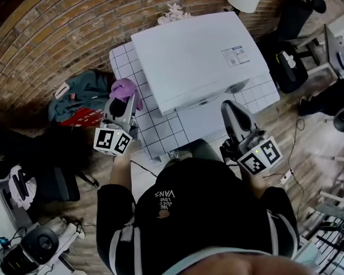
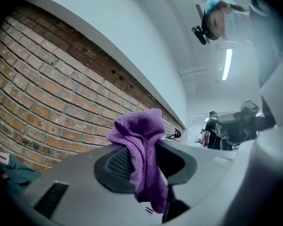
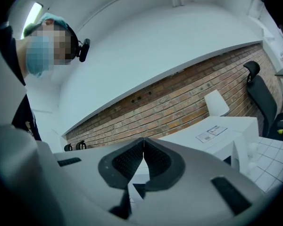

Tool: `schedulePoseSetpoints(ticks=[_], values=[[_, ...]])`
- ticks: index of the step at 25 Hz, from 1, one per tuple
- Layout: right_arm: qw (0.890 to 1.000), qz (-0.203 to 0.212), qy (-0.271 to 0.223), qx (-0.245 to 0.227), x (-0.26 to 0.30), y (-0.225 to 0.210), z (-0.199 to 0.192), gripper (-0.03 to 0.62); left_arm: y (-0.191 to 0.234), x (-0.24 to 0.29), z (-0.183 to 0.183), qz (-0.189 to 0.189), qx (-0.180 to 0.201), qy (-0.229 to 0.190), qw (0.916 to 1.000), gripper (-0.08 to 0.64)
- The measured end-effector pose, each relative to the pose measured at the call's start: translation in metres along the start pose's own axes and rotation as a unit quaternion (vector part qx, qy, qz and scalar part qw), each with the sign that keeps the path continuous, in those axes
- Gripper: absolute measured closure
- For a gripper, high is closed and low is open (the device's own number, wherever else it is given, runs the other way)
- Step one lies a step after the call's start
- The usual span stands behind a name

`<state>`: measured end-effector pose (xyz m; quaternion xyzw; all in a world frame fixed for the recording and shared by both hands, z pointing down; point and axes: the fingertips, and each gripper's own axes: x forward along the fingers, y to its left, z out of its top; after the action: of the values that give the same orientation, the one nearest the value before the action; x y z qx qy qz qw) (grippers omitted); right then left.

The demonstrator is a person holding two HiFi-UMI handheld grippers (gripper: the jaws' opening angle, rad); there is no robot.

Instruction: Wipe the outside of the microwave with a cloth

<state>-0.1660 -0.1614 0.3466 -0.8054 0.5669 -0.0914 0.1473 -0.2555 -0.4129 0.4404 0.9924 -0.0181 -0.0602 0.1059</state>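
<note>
Held a purple cloth (image 2: 140,140) pinched in the left gripper (image 1: 128,103), raised just beside the white microwave (image 1: 195,56) (at its left, over the tiled table (image 1: 121,62)). Hovered the right gripper (image 3: 142,149) near its front, jaws pressed together on nothing.

The cloth (image 2: 142,142) was purple, the microwave (image 1: 195,56) white, the tabletop (image 1: 125,63) white with a dark grid, the wall (image 1: 74,22) red-brown brick.

Black top (image 1: 200,211), white-striped sleeves (image 1: 116,236); grey left hand-held gripper (image 1: 131,103) and right hand-held gripper (image 1: 229,110) carry marker cubes (image 1: 113,141).
</note>
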Motion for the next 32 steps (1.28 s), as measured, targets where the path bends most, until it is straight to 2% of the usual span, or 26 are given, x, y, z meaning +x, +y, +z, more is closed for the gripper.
schedulePoseSetpoints(ticks=[4,12,23,32], values=[[1.000,-0.015,-0.015,0.003,-0.020,-0.011,0.005,0.592,-0.032,-0.017,0.005,-0.002,-0.005,0.004,1.0000,0.428],[0.999,-0.021,-0.030,0.014,-0.058,-0.054,0.019,0.592,-0.073,-0.039,0.014,0.050,0.011,0.009,0.9987,0.428],[0.999,-0.001,-0.024,0.025,-0.110,-0.140,0.044,0.592,-0.184,-0.002,0.004,0.083,0.025,-0.003,0.9962,0.428],[0.999,0.011,-0.024,0.044,-0.146,-0.197,0.054,0.592,-0.262,0.039,-0.018,0.072,0.017,0.002,0.9972,0.428]])
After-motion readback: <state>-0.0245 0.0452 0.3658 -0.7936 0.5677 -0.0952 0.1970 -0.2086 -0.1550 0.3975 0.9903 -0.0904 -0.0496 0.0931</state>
